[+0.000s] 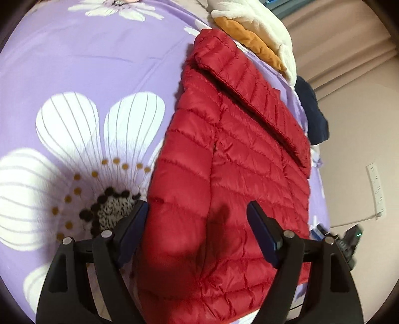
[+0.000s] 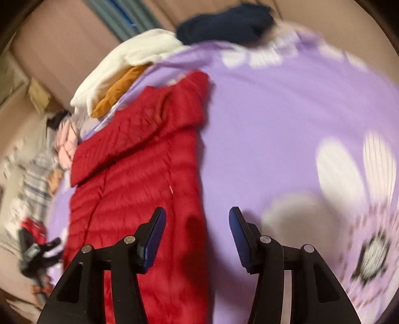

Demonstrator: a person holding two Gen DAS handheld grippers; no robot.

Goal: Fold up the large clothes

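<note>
A red quilted puffer jacket [image 1: 237, 159] lies flat on a purple bedsheet with white flowers [image 1: 99, 69], with a sleeve folded across its body. My left gripper [image 1: 197, 211] is open and hovers above the jacket's near end, its jaws spread over the fabric without holding it. In the right wrist view the same jacket [image 2: 139, 162] lies left of centre on the sheet [image 2: 274, 124]. My right gripper [image 2: 197, 216] is open and empty above the jacket's right edge. The right wrist view is blurred.
A pile of white and orange clothes [image 1: 259, 32] and a dark navy garment [image 1: 311, 109] lie at the bed's far edge. They show in the right wrist view too, the white and orange pile [image 2: 124, 72] and the navy garment [image 2: 224, 22]. More clothes [image 2: 37, 174] lie off the bed's left side.
</note>
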